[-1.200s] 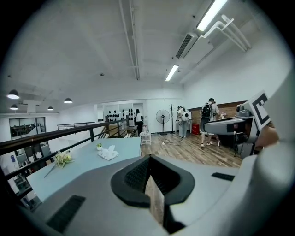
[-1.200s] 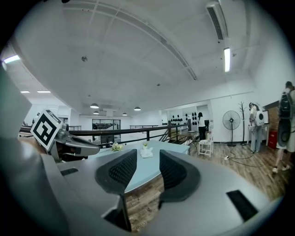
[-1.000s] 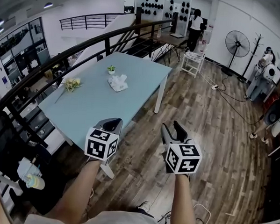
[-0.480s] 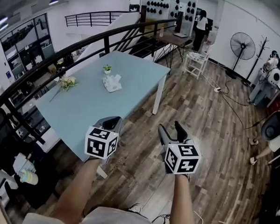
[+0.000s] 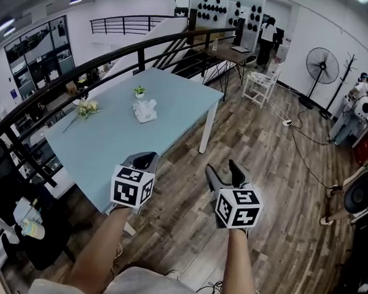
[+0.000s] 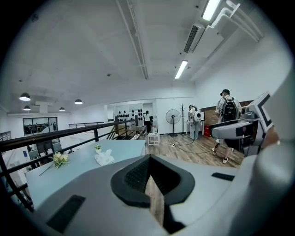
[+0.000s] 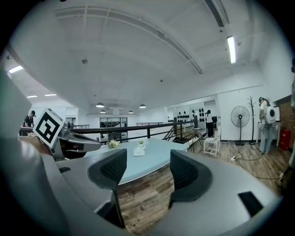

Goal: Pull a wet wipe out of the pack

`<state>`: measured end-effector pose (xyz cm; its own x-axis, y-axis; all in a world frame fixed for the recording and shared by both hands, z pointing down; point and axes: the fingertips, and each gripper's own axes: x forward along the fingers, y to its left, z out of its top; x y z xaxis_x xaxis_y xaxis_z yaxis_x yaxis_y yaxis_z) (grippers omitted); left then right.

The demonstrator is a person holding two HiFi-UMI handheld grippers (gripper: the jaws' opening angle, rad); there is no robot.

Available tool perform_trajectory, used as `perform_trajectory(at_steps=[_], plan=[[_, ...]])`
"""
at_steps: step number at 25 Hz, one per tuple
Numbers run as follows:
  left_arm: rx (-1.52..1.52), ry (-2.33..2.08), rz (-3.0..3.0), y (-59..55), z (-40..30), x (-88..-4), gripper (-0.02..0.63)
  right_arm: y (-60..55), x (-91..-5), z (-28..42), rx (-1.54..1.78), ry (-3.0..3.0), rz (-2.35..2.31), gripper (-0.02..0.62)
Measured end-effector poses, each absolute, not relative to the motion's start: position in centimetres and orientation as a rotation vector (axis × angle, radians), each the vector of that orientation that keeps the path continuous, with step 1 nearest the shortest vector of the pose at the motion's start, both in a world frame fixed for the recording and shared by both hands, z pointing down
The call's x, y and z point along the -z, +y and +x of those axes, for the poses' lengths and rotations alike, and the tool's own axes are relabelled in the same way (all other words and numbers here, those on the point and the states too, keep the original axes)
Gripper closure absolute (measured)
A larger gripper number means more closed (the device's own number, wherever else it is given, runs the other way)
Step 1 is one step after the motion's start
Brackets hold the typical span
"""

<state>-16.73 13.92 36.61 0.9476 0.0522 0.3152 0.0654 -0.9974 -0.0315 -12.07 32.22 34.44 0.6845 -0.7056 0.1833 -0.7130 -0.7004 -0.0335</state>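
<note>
The white wet wipe pack (image 5: pixel 144 110) lies with a crumpled wipe sticking up near the far end of a light blue table (image 5: pixel 110 147). The left gripper view has the pack (image 6: pixel 104 158) in the distance, and so does the right gripper view, where the pack (image 7: pixel 138 150) is small. My left gripper (image 5: pixel 147 162) hangs over the table's near corner, shut and empty. My right gripper (image 5: pixel 225 174) is over the wooden floor beside the table. Its jaws are opening and nothing is between them. Both are far short of the pack.
A small potted plant (image 5: pixel 139 92) and a flower sprig (image 5: pixel 86 108) sit on the table near the pack. A black railing (image 5: pixel 65 66) runs behind it. A white chair (image 5: pixel 259 83), a standing fan (image 5: pixel 317 61), floor cables (image 5: pixel 301 140) and a person (image 5: pixel 267 34) are farther off.
Both grippers and the view have moved closer to the table. The right gripper's jaws have spread wider. The left gripper stays shut.
</note>
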Motion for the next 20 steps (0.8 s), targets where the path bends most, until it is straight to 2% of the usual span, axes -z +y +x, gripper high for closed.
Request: perform_trajectory(at_steps=[20], plan=[[0.491, 0.047, -3.075, 8.9, -11.9, -38.1, 0.612, 27.3, -36.0, -6.0, -0.288, -1.308, 2.781, 0.318]])
